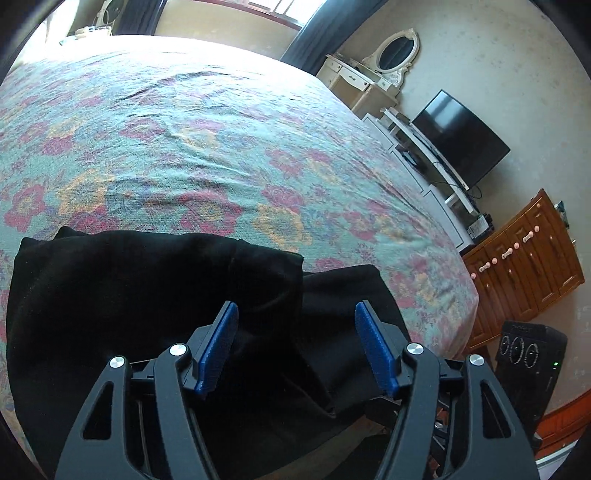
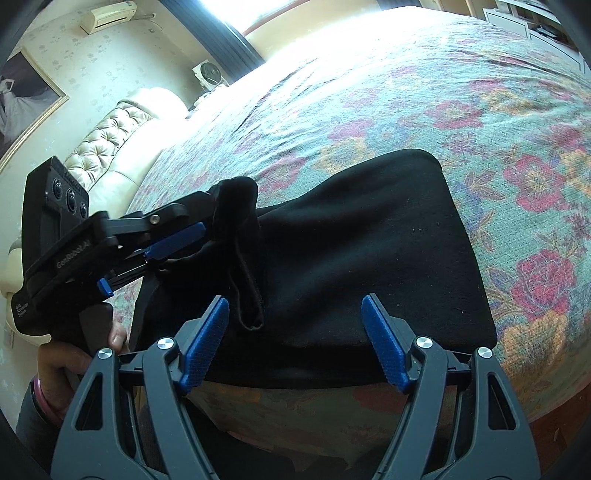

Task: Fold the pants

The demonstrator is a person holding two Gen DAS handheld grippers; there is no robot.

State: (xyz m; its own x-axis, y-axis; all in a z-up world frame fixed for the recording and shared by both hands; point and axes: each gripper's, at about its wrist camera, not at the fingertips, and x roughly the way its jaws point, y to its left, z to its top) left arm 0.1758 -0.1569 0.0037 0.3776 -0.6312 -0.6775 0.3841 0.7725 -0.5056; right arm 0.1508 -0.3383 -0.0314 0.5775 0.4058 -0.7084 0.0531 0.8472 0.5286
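Left wrist view: left gripper (image 1: 296,345) spread wide, blue pads (image 1: 218,347) apart, grasping nothing, poised over black pants (image 1: 147,295) lying folded at the near edge of the bed (image 1: 221,147). Bedspread floral in teal, pink and yellow, lightly creased, washed out by sun at the far side. Beyond the right edge of the bed: cream dressing table with oval mirror (image 1: 397,50), dark television (image 1: 461,138) on a white stand, brown wooden cabinet (image 1: 524,258) with pale knobs, black speaker (image 1: 528,354) on the floor. Dark curtain (image 1: 317,33) beside the window. Right wrist view: right gripper (image 2: 295,341) likewise released, pads apart, just above the near hem of the pants (image 2: 369,258), which rest flat at the mattress edge. Left gripper (image 2: 199,230) visible at left, side-on, against a raised bunch of black cloth; hold on it cannot be told from here. Tufted cream headboard (image 2: 110,147), framed picture (image 2: 26,99), wall air conditioner (image 2: 107,14) and small fan (image 2: 208,74) behind.
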